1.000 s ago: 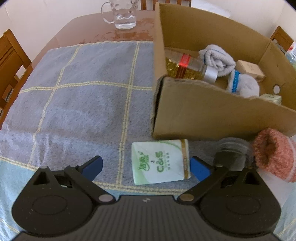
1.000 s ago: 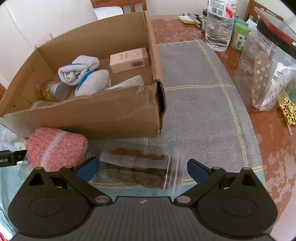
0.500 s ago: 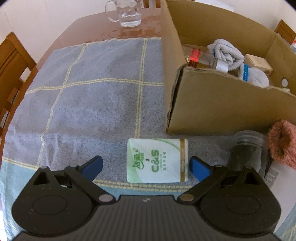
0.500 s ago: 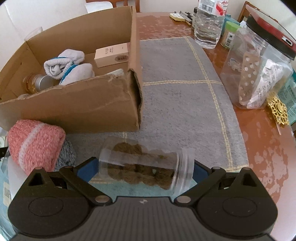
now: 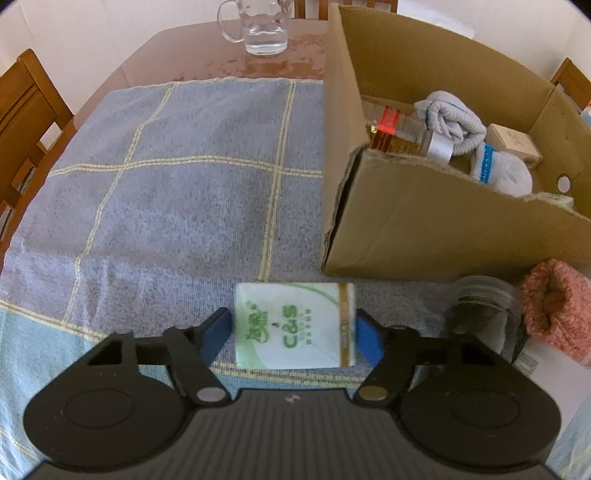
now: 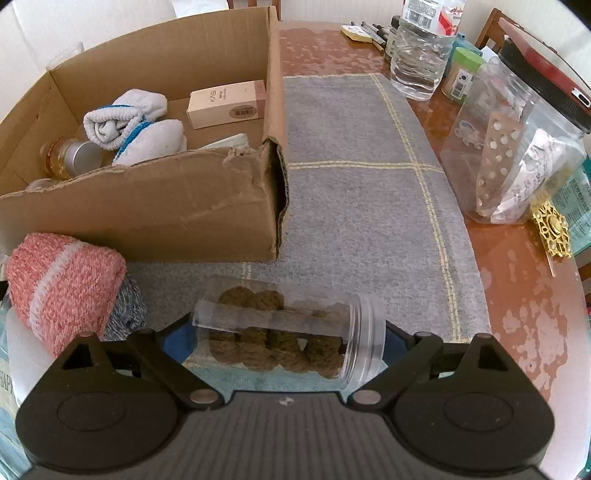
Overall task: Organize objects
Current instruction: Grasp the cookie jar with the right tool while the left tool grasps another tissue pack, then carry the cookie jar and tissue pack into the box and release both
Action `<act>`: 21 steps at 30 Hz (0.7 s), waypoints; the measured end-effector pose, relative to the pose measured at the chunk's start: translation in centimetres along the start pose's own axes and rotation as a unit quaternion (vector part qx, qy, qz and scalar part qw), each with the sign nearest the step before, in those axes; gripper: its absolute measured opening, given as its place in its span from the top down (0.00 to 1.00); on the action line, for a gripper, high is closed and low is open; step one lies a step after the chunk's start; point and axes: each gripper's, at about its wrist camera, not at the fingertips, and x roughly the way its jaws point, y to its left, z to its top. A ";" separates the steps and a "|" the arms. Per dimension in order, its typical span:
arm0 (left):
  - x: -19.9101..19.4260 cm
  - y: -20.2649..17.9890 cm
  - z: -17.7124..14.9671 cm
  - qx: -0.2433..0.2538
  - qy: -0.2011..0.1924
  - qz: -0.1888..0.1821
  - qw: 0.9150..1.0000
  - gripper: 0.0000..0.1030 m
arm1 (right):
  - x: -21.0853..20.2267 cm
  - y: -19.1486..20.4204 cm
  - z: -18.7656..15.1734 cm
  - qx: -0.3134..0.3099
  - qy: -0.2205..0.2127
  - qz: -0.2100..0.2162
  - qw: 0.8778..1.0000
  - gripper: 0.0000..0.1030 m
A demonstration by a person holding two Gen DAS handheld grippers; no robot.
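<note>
Left gripper (image 5: 291, 328) jaws clamp the white-green tissue pack (image 5: 295, 325); right gripper (image 6: 284, 336) jaws grasp the clear plastic jar (image 6: 288, 338), both seemingly bound for the brown cardboard box (image 6: 147, 214) upper left.

A cardboard box (image 5: 424, 221) sits on a cloth (image 5: 177, 192) spread over the table (image 5: 207, 55), with a glass mug (image 5: 258, 26) behind the cloth at 12 o'clock. Inside the box lie rolled socks (image 5: 454, 122), a bottle (image 5: 402, 133) and a small carton (image 6: 225, 105). A tissue pack (image 5: 295, 325) lies before the box's near left corner between the left claw's (image 5: 293, 334) fingers; a jar (image 6: 284, 338) lies on its side between the right claw's (image 6: 288, 343) fingers, a knitted roll (image 6: 62, 284) at its 9 o'clock.
</note>
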 end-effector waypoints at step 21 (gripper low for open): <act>-6.6 -1.3 0.2 0.121 0.008 -0.057 0.991 0.39 | -7.8 -0.1 1.4 -0.106 -0.048 0.067 0.991 0.05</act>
